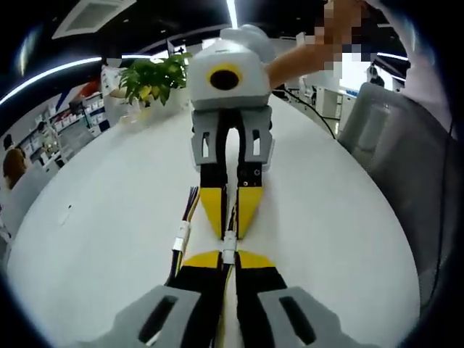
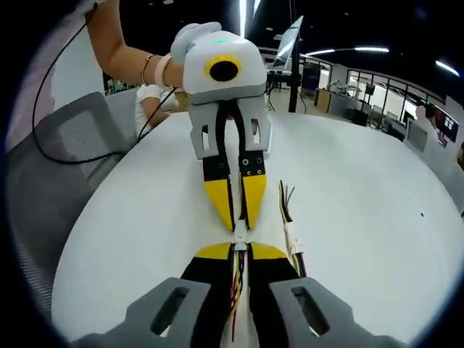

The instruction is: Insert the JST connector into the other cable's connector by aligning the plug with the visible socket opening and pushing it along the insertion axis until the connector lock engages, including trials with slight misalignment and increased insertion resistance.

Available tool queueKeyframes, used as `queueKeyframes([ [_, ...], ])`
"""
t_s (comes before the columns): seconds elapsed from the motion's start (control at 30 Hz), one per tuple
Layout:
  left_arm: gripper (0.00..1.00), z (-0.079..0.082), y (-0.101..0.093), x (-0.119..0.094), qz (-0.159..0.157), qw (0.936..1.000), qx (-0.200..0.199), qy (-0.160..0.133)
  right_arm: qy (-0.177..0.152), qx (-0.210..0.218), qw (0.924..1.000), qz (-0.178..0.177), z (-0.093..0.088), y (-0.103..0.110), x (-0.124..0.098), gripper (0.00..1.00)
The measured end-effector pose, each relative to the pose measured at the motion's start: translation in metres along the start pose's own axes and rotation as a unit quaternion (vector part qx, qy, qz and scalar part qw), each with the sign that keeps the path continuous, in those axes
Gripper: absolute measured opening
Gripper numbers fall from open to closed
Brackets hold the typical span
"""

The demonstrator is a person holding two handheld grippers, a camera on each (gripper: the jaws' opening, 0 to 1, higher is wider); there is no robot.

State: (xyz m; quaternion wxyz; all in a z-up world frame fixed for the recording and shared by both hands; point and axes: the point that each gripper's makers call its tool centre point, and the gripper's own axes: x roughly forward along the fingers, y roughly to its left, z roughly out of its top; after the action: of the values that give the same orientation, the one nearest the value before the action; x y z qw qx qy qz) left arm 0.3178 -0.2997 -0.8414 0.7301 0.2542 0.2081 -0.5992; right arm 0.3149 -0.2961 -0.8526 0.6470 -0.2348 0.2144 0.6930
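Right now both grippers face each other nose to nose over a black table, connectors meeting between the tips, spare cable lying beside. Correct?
Not quite: the table is white, not black, as the left gripper view shows. The rest holds: left gripper and right gripper meet tip to tip, the connectors between them, and a spare cable lies beside.

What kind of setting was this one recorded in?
Probably an open-plan office or lab: a big white table, a grey office chair, ceiling strip lights, and a potted plant.
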Motion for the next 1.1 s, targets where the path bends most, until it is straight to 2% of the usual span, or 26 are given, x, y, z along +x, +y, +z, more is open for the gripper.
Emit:
queueKeyframes([
  [0.17,0.00,-0.004,0.001,-0.001,0.001,1.0000,0.003,0.008,0.002,-0.003,1.0000,-0.003,-0.001,-0.001,0.000,0.05],
  [0.5,0.09,-0.006,0.002,-0.001,0.005,0.9999,-0.002,0.013,0.013,0.001,0.9998,-0.013,-0.005,-0.001,-0.006,0.12],
  [0.6,0.12,-0.001,-0.003,-0.006,0.009,0.9998,-0.007,0.016,0.016,0.010,0.9995,-0.024,-0.005,-0.002,-0.011,0.14],
  [0.7,0.15,0.010,-0.003,-0.013,0.027,0.9995,-0.013,0.004,0.011,0.020,0.9992,-0.034,-0.001,0.002,-0.017,0.15],
  [0.87,0.19,0.021,-0.003,-0.023,0.052,0.9982,-0.029,-0.004,0.002,0.024,0.9983,-0.053,0.009,0.002,-0.027,0.17],
  [1.0,0.18,0.031,-0.007,-0.030,0.079,0.9932,-0.075,-0.041,-0.020,0.037,0.9967,-0.069,0.021,0.006,-0.034,0.20],
  [1.1,0.19,0.034,-0.014,-0.033,0.086,0.9917,-0.083,-0.045,-0.024,0.043,0.9961,-0.074,0.026,0.014,-0.037,0.22],
])
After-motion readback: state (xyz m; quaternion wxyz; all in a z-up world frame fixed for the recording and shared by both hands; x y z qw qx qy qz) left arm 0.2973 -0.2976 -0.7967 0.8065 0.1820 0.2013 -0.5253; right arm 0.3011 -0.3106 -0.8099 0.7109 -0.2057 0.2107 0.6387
